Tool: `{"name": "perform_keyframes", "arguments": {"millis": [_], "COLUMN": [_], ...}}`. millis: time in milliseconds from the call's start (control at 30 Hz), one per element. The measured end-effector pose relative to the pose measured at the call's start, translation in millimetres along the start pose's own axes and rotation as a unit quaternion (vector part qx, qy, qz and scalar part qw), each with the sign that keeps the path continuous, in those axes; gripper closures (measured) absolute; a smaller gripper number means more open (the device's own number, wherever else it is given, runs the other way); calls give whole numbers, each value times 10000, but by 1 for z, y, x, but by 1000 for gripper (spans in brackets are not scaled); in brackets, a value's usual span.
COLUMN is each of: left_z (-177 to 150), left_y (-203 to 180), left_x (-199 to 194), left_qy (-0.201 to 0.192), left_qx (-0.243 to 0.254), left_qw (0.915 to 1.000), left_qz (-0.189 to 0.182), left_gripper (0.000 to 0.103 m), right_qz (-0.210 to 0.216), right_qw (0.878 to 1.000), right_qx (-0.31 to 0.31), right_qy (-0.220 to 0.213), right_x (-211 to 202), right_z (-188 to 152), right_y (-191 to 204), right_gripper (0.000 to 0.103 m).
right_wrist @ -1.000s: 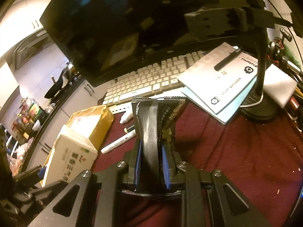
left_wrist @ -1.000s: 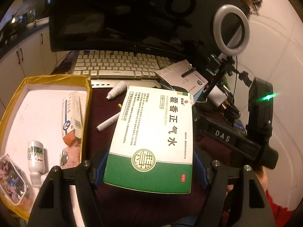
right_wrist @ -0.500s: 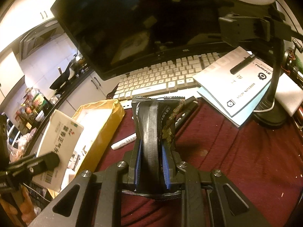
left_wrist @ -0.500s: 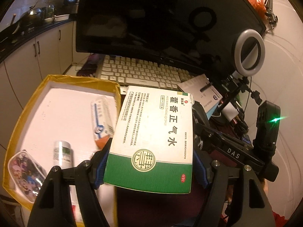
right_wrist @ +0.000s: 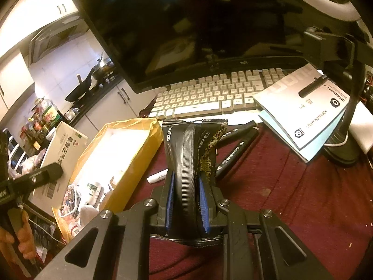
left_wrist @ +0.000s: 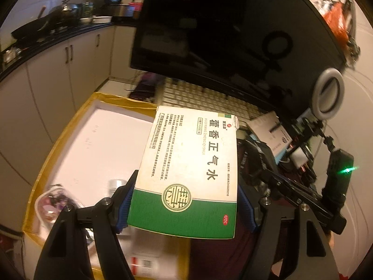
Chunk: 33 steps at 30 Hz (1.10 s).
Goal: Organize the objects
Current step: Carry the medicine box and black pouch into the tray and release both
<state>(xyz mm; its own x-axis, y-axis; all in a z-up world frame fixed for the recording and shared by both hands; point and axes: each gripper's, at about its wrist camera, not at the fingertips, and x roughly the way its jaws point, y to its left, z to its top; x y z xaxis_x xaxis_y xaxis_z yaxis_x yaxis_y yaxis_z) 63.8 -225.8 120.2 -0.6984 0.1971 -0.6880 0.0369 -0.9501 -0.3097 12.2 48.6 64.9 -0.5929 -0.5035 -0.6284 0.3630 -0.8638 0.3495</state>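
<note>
Left wrist view: left hand-held gripper [left_wrist: 186, 207] clamps the medicine box [left_wrist: 188, 175] above the yellow tray [left_wrist: 70, 126], which already holds a bottle [left_wrist: 116, 184] and pouch [left_wrist: 53, 203].

Right wrist view: right hand-held gripper [right_wrist: 186, 200] pinches a black sachet [right_wrist: 191, 149]; pens [right_wrist: 235, 147] lie on the desk [right_wrist: 303, 198], apparently unsorted.

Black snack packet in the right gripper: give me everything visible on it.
The glossy black foil snack packet has a ribbed seam running down its middle, gold wave patterning and small pale print on one side, and serrated crimped ends at top and bottom. It stands roughly upright, pinched and bowed between the blue pads of the right gripper, which is shut on it. It is held above the dark red tablecloth, touching nothing else visible.
</note>
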Motion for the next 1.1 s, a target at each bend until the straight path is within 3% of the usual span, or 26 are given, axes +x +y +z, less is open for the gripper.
{"name": "perform_keyframes", "arguments": {"millis": [267,600,800,1100], "left_z": [19,28,29,18], "left_y": [45,94,107,124], "left_x": [-7,15,33,56], "left_qy": [-72,82,168,434], "left_qx": [-394,-702,-555,-625], "left_qw": [9984,9938,9947,9927], "left_qz": [390,854,849,940], "left_gripper": [30,30,30,30], "right_qz": [130,317,527,1161], "right_qw": [9996,9981,9966,9887], "right_qx": [-200,-441,-490,-265], "right_qy": [130,287,409,914], "right_x": [12,23,30,66], "right_z": [2,5,13,32], "right_y": [22,51,68,107], "right_gripper": [81,81,81,81]}}
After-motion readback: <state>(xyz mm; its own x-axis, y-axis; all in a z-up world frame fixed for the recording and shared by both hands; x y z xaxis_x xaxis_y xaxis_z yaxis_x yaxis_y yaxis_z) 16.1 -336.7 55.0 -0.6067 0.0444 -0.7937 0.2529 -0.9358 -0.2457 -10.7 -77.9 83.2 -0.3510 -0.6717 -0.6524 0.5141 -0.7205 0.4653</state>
